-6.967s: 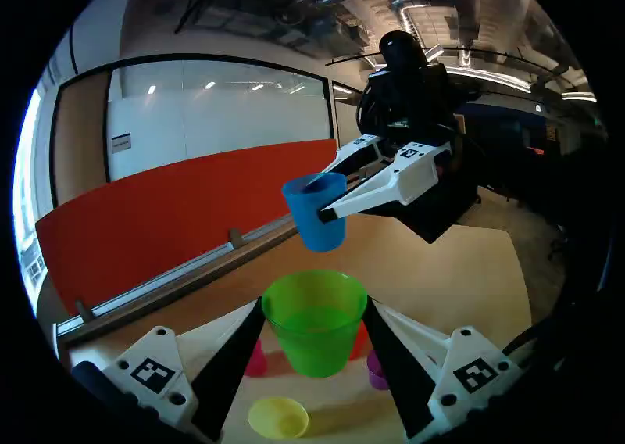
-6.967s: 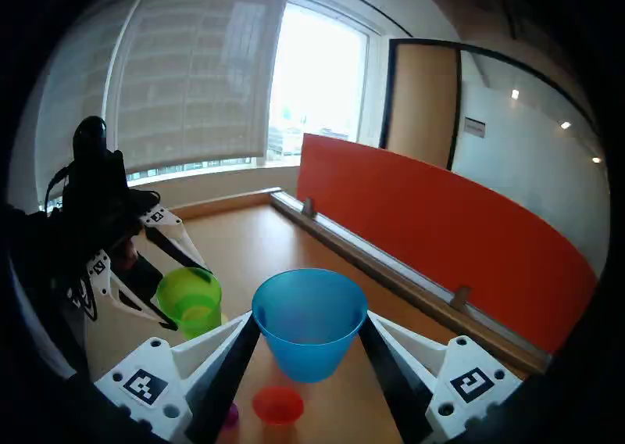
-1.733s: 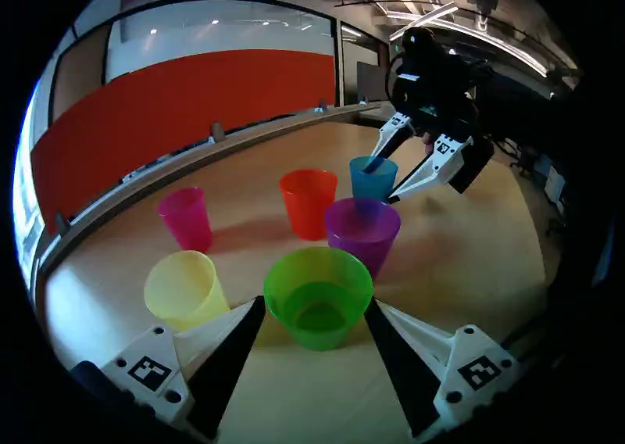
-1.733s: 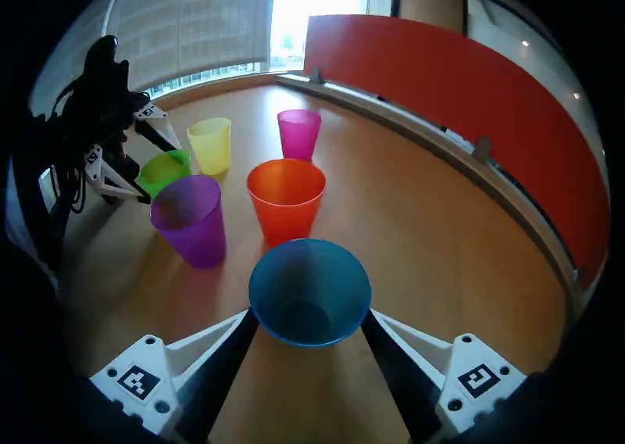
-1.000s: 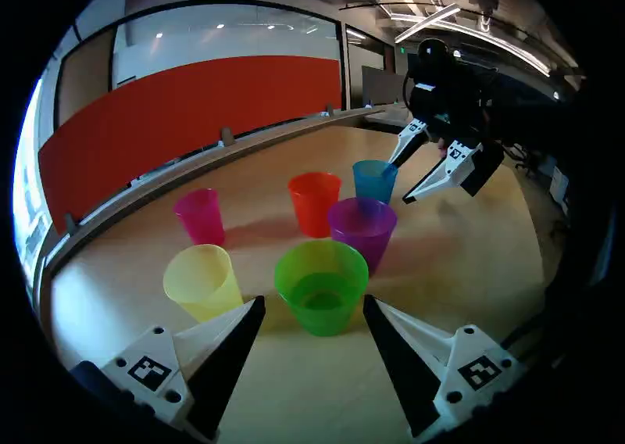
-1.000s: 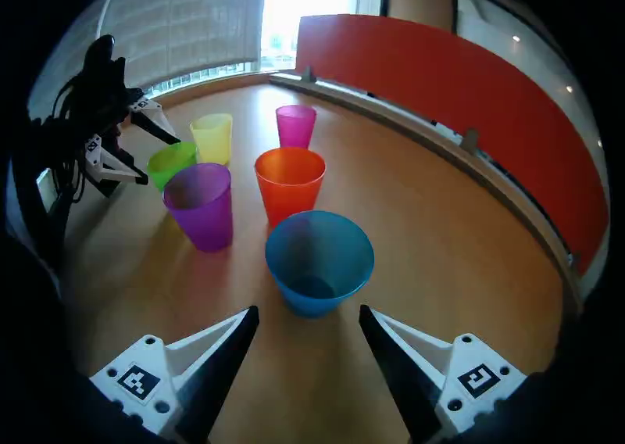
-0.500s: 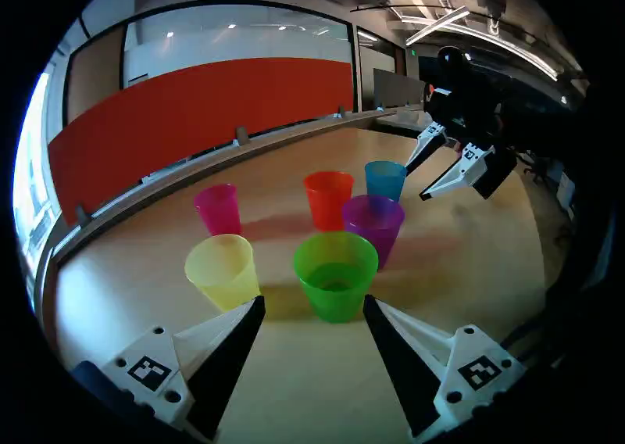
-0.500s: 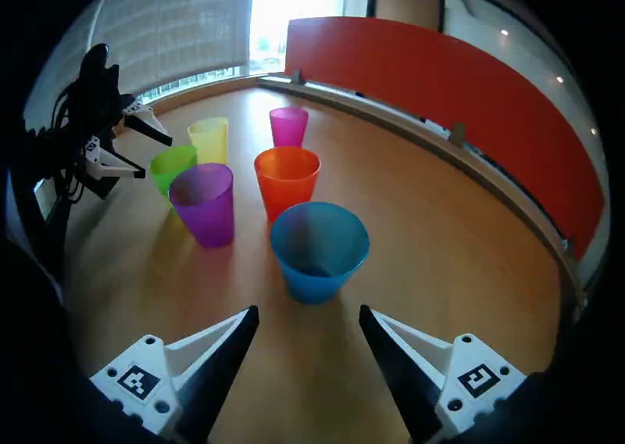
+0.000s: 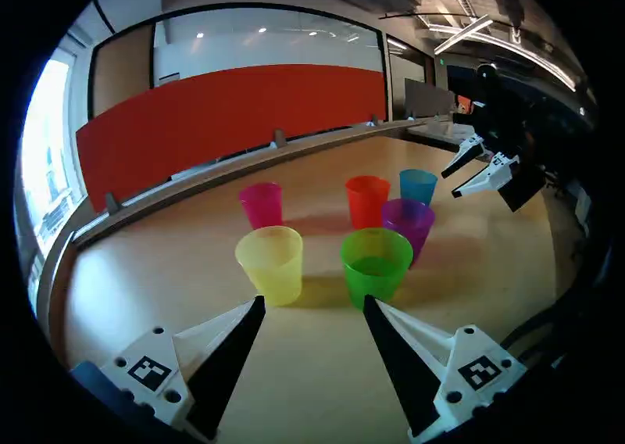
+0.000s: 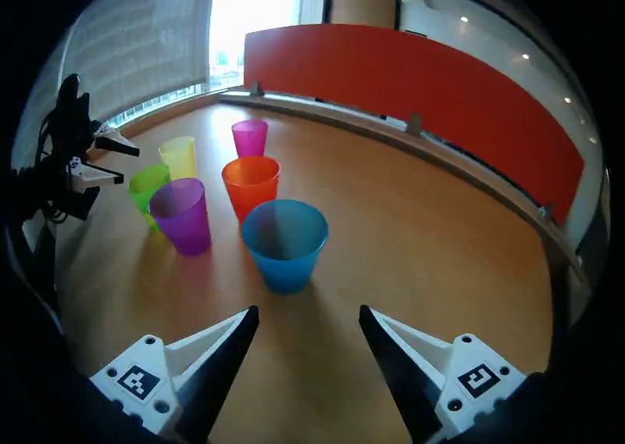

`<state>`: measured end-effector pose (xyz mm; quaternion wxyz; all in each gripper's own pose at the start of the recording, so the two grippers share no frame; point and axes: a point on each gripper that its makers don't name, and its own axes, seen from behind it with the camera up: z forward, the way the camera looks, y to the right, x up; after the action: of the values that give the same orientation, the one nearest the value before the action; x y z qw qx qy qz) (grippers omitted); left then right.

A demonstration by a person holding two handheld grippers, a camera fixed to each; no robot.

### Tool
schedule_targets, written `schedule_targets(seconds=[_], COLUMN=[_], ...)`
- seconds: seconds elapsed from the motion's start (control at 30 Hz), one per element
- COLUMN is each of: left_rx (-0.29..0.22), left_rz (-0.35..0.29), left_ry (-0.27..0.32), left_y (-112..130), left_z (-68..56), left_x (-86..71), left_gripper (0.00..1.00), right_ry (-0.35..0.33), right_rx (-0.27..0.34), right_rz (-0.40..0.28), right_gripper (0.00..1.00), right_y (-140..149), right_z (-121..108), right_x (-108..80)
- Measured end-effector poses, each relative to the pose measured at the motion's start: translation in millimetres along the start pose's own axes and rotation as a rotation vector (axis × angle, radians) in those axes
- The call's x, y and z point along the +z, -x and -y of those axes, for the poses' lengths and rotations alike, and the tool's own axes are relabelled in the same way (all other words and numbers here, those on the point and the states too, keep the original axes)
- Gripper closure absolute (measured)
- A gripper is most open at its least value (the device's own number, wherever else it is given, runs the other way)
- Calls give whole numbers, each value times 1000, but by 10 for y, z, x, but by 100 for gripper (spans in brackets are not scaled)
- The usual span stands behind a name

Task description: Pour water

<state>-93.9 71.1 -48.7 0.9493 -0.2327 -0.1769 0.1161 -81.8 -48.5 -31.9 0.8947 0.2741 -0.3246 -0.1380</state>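
The green cup (image 9: 376,264) stands upright on the wooden table (image 9: 156,272), just beyond my left gripper (image 9: 312,307), which is open and apart from it. There is liquid in its bottom. The blue cup (image 10: 284,242) stands upright a short way in front of my right gripper (image 10: 307,316), which is open with nothing between its fingers. In the left gripper view the blue cup (image 9: 418,186) is at the back right, with the right gripper (image 9: 478,168) beside it. In the right gripper view the green cup (image 10: 146,190) is at the left, near the left gripper (image 10: 105,162).
A yellow cup (image 9: 270,263), a pink cup (image 9: 262,204), an orange cup (image 9: 367,200) and a purple cup (image 9: 407,225) stand close together with the other two. An orange partition (image 9: 234,123) runs along the table's far edge. A window with blinds (image 10: 141,45) is at the left.
Both grippers have let go of their cups, which now stand on the table, and both have drawn back from them. The left gripper view has swung to the left.
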Motion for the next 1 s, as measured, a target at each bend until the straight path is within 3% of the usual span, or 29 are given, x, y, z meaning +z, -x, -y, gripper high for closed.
schedule_targets(seconds=[0.33,1.0], left_rx=[-60,-182], left_rz=[-60,-179], left_ry=[-200,-602], left_y=[105,317], left_z=[625,1883], left_x=[-458,-1380], left_gripper=[7,7], right_ry=[114,357], right_rx=[53,88], right_rz=[-90,-357], right_gripper=[0,0], right_y=[-166,-702], right_z=[-149,-329], right_x=[-276,-791])
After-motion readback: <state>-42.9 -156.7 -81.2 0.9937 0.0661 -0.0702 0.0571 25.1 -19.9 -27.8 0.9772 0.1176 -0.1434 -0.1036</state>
